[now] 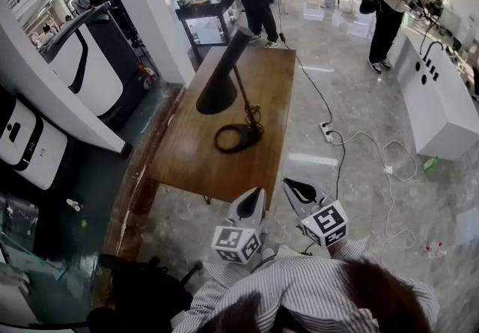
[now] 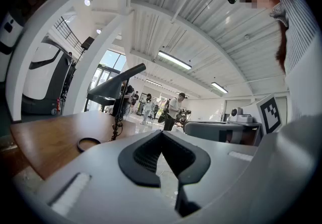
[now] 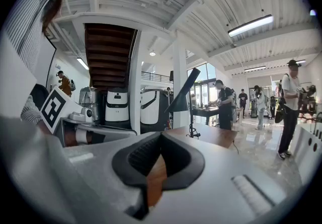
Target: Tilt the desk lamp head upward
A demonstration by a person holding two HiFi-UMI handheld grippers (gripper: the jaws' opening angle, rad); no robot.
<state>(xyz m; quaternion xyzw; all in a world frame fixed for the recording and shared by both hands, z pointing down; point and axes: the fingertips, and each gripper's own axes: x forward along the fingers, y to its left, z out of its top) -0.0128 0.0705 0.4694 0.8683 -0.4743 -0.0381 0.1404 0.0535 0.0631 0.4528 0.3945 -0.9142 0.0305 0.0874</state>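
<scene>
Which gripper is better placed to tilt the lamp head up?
Probably left: the left gripper lies nearer the lamp head, which hangs left of its stem; the right gripper sits farther right. Both are shut, empty.

The desk lamp (image 1: 223, 77) looks matt black. The counter (image 1: 193, 153) is smooth brown wood; the floor (image 1: 352, 99) is glossy pale tile.

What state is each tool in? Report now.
Left tool: closed, holding nothing.
Right tool: closed, holding nothing.
</scene>
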